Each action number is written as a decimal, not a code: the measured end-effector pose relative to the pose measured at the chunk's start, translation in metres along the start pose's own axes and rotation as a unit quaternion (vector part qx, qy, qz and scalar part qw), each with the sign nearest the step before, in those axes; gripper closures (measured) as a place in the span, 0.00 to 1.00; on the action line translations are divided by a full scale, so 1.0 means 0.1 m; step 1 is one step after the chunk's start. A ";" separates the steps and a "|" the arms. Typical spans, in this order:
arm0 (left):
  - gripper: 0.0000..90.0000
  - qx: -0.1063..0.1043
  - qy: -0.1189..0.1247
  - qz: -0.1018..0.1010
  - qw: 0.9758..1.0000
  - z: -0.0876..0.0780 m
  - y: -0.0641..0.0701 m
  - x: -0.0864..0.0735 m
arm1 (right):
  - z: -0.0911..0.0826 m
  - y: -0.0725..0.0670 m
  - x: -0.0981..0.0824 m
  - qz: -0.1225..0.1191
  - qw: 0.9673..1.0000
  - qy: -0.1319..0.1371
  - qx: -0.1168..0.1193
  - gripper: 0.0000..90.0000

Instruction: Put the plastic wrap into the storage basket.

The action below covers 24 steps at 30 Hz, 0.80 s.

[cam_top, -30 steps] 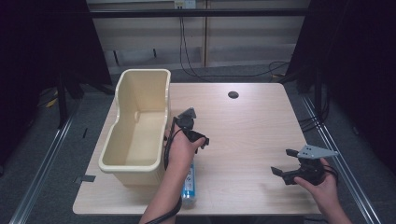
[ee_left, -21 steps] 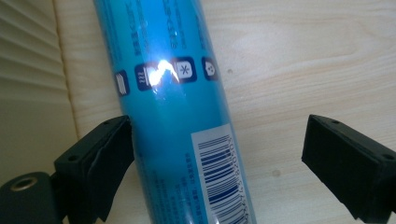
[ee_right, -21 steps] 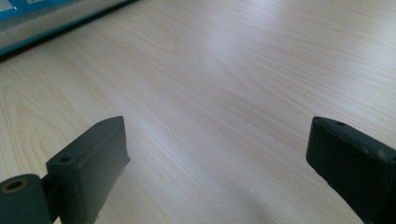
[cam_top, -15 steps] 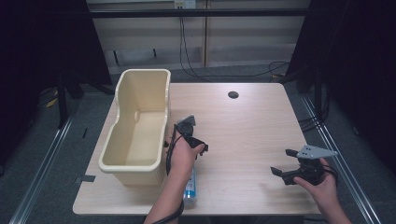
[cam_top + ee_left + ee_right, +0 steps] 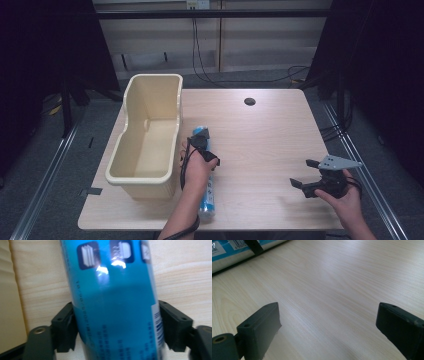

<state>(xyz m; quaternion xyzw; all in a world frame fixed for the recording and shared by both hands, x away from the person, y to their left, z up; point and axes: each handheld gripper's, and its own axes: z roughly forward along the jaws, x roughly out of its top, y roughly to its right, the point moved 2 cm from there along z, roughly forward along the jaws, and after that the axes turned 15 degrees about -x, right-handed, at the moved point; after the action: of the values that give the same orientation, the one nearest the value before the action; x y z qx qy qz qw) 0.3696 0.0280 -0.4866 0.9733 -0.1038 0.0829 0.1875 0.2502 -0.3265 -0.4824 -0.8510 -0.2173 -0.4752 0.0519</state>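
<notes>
Both jaws of my left gripper (image 5: 116,327) press the sides of the blue tube (image 5: 112,297), clamped around it; the tube lies flat on the wooden table (image 5: 270,135), just beside the cream tub (image 5: 150,130); my right gripper (image 5: 329,327) gapes wide with nothing between its jaws, low over bare tabletop near the right edge, well apart from the tube.

table (image 5: 270,145) | round hole (image 5: 249,101) far edge | floor cables (image 5: 210,75)
</notes>
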 end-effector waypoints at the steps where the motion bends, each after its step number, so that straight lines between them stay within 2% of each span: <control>1: 0.30 -0.003 -0.003 0.000 1.000 0.01 -0.01 -0.01 | 0.00 0.00 0.00 0.003 1.000 -0.001 0.001 0.06; 6: 0.30 -0.003 0.006 0.003 1.000 0.05 0.01 -0.02 | -0.01 0.00 0.00 0.003 1.000 0.001 -0.001 0.06; 7: 0.31 -0.003 0.003 -0.005 1.000 0.04 0.01 -0.02 | -0.01 0.00 0.00 0.003 1.000 0.002 -0.001 0.06; 12: 0.32 0.000 -0.001 -0.004 1.000 0.03 0.01 -0.01 | -0.01 0.01 0.00 0.002 1.000 0.002 -0.001 0.06; 13: 0.32 -0.014 -0.008 0.001 1.000 0.02 0.01 -0.01 | 0.00 0.00 0.00 0.002 1.000 0.002 0.000 0.06; 14: 0.33 -0.012 -0.014 0.003 1.000 0.02 0.03 -0.02 | 0.00 0.00 0.00 0.003 1.000 0.000 0.000 0.06; 15: 0.34 -0.016 -0.017 0.015 1.000 0.01 0.04 -0.02 | 0.00 0.01 0.00 0.003 1.000 0.002 0.000 0.06; 17: 0.35 -0.017 -0.027 0.019 0.999 0.00 0.06 -0.02 | 0.00 0.01 0.00 0.001 1.000 0.004 0.000 0.06; 20: 0.35 -0.026 -0.028 0.030 0.999 -0.04 0.10 0.01 | -0.01 0.01 0.00 0.004 1.000 0.003 -0.001 0.06; 21: 0.35 -0.025 -0.033 0.042 0.998 -0.07 0.12 0.01 | -0.01 0.01 0.00 0.006 1.000 0.003 -0.003 0.06; 22: 0.35 -0.024 -0.030 0.034 0.999 -0.08 0.14 0.02 | -0.01 0.01 0.00 0.005 1.000 0.005 -0.002 0.06; 24: 0.35 -0.026 -0.024 0.038 0.999 -0.11 0.16 0.04 | -0.01 0.02 0.00 0.006 1.000 0.005 -0.002 0.06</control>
<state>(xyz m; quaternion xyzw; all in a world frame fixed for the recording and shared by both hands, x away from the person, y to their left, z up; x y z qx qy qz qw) 0.3685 0.0167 -0.4702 0.9651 -0.1477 0.0636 0.2067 0.2499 -0.3282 -0.4811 -0.8502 -0.2111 -0.4792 0.0541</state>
